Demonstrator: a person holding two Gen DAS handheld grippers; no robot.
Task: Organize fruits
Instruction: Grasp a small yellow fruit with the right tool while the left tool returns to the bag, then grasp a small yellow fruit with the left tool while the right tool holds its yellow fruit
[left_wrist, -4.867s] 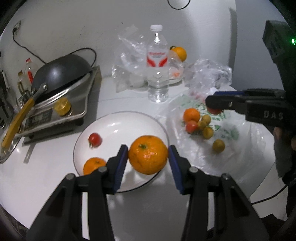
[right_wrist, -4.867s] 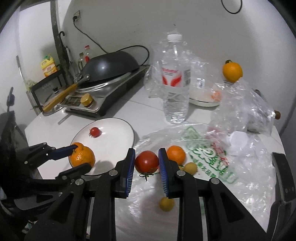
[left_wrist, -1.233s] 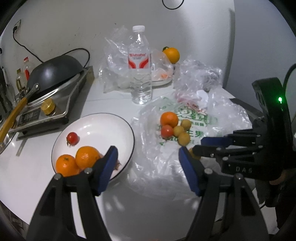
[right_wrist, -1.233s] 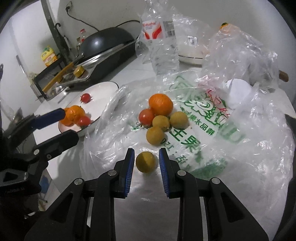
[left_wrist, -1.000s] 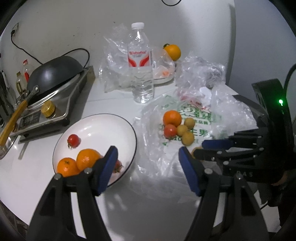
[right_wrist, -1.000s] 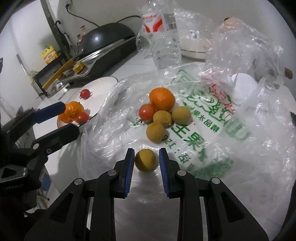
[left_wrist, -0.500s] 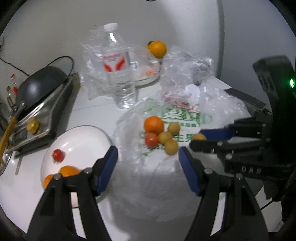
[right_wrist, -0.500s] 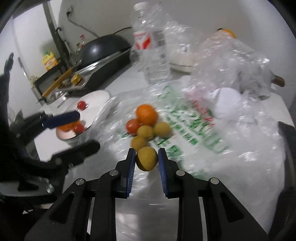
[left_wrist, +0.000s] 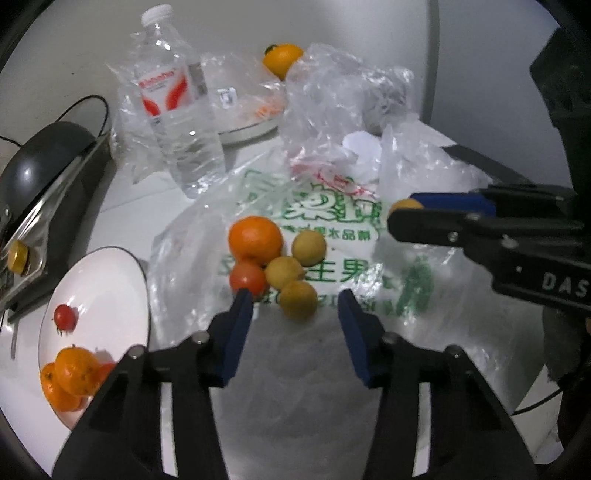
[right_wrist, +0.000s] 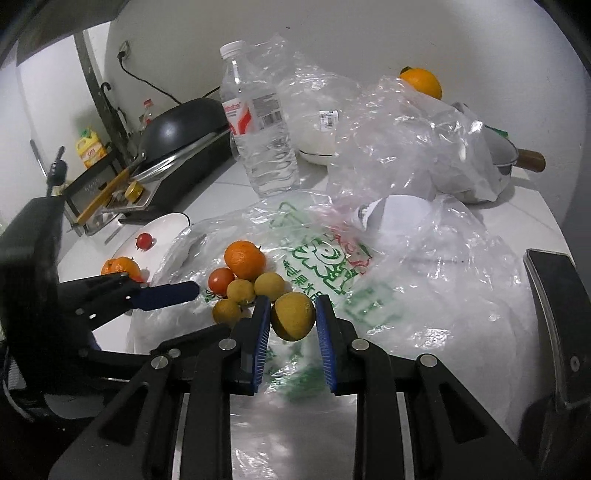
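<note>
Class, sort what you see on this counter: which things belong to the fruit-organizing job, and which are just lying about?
Belong to the job:
- yellow fruit in the right gripper
- fruit pile
- white plate
- left gripper

Just lying about:
- water bottle
- black wok
- crumpled clear bags

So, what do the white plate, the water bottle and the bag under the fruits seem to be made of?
White plate: probably glazed ceramic, glossy with a thin dark rim; enamel is possible.
Water bottle: clear thin plastic, ribbed, white cap, printed label.
Bag: thin translucent plastic film, crinkled and shiny, with green print.
</note>
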